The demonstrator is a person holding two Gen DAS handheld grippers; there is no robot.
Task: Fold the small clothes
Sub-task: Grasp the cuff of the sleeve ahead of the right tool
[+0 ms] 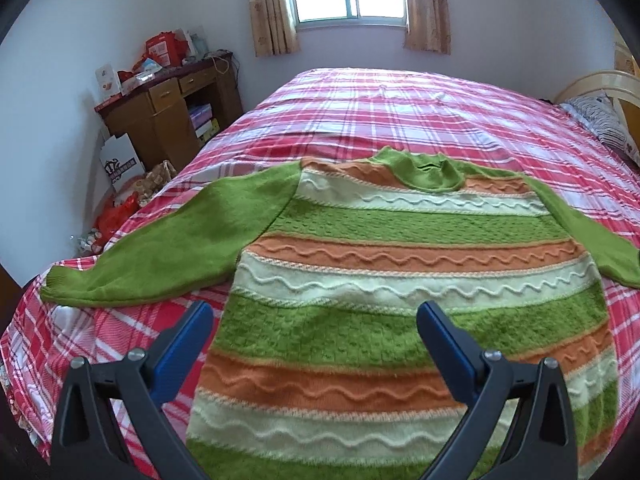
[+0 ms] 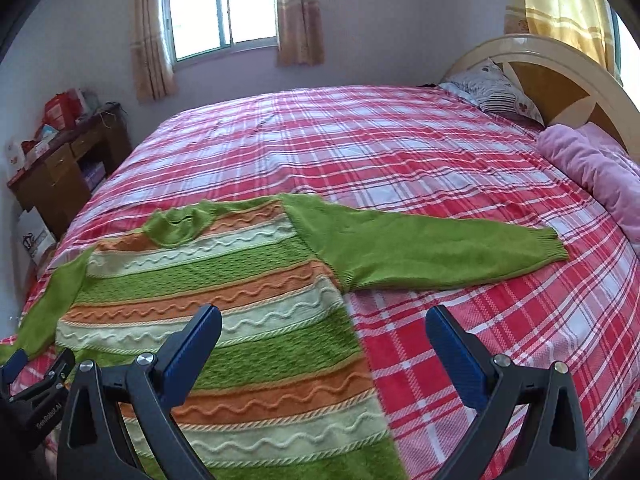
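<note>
A small knitted sweater (image 1: 400, 264) with green, orange and cream stripes lies flat on the bed, collar away from me, both green sleeves spread out. Its left sleeve (image 1: 168, 240) stretches left; its right sleeve (image 2: 432, 246) stretches right. My left gripper (image 1: 316, 320) is open and empty, hovering above the sweater's lower left part. My right gripper (image 2: 324, 326) is open and empty, above the sweater's lower right edge (image 2: 360, 344). The sweater also shows in the right wrist view (image 2: 224, 312). The left gripper's body shows at that view's lower left (image 2: 36, 392).
The bed (image 1: 400, 120) has a red and white plaid sheet. A patterned pillow (image 2: 496, 92), a pink blanket (image 2: 592, 168) and a wooden headboard (image 2: 560, 76) are at the right. A cluttered wooden desk (image 1: 168, 108) and bags (image 1: 120, 204) stand left of the bed.
</note>
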